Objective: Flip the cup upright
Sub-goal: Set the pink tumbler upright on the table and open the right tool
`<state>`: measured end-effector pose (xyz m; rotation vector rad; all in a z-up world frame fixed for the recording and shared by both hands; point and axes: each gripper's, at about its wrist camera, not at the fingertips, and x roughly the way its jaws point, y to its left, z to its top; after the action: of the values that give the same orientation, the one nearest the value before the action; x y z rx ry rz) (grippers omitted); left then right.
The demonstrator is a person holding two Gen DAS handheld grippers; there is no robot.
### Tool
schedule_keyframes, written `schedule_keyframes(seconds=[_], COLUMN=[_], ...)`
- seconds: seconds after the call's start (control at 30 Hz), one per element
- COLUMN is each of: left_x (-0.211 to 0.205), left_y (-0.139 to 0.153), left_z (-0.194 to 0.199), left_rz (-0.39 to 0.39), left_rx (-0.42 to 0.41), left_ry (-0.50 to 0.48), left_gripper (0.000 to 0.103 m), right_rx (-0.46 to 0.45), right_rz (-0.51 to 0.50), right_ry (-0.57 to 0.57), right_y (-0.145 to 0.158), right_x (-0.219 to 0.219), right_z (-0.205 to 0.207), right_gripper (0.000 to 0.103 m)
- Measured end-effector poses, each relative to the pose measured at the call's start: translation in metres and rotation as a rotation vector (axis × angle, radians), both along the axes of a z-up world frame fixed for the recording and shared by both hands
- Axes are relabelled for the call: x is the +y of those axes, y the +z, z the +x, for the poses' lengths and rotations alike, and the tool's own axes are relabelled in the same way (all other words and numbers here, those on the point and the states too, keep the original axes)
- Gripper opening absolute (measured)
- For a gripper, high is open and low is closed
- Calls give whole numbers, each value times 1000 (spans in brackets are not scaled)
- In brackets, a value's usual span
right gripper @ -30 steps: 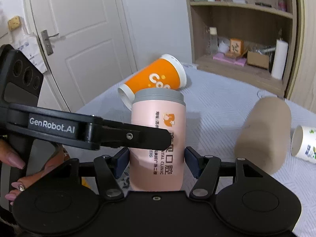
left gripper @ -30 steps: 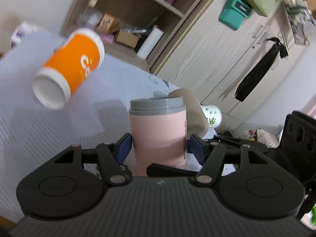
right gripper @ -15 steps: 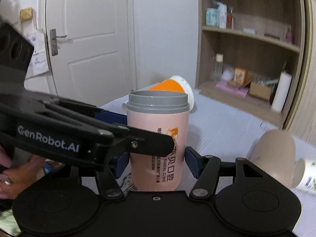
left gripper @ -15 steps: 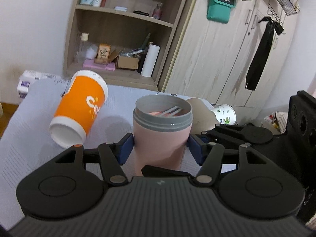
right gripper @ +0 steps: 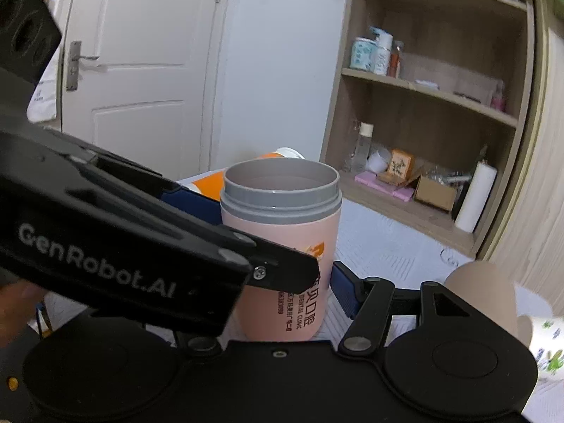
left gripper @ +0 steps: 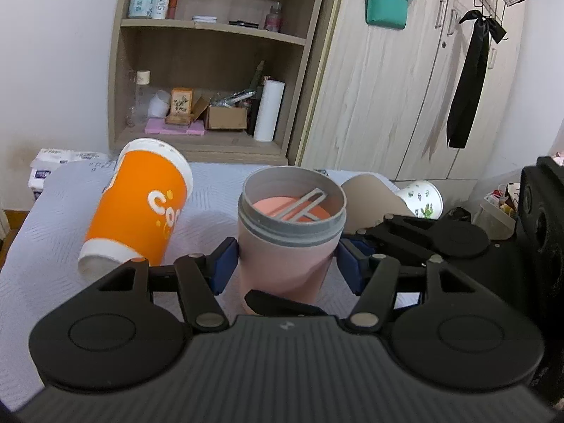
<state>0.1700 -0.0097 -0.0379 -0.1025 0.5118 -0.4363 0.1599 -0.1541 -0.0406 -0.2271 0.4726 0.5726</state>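
A pink cup with a grey rim (left gripper: 287, 246) stands upright, mouth up, on the grey-white cloth (left gripper: 42, 246). It also shows in the right wrist view (right gripper: 282, 261). My left gripper (left gripper: 285, 264) has its blue pads against both sides of the cup. My right gripper (right gripper: 278, 282) also sits around the cup, but its left pad is hidden behind the left gripper's body (right gripper: 105, 246). An orange paper cup (left gripper: 141, 208) lies on its side to the left.
A tan cup (left gripper: 370, 197) and a white patterned cup (left gripper: 423, 199) lie on their sides at the right. A wooden shelf unit (left gripper: 211, 88) and wardrobe (left gripper: 405, 88) stand behind the table. A white door (right gripper: 134, 70) is at the left.
Both grippers have tilted and risen, so I now look down into the pink cup's mouth. The cup stays upright between the pads.
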Motion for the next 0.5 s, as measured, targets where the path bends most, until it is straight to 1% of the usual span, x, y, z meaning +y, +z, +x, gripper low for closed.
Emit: schedule_keyframes(seconds=[0.23,0.3,0.43,0.5], left_x=[-8,-10,-11,-11], left_y=[2,2,0,-1], left_z=[6,7,9,6], left_rz=[4,-7,-24,-25], left_rx=[0,3,28,22], left_ry=[-23,-31,-23,-25], left_gripper=[61,63,64,67], right_rx=[33,42,48,47], right_rz=[51,51,59,54], right_ry=[-21,-31,-45,-53], right_y=[-3,-4,-4,-4], right_x=[-10,-11,-12,-10], right_z=[10,11,11,10], right_gripper=[68,68,68,68])
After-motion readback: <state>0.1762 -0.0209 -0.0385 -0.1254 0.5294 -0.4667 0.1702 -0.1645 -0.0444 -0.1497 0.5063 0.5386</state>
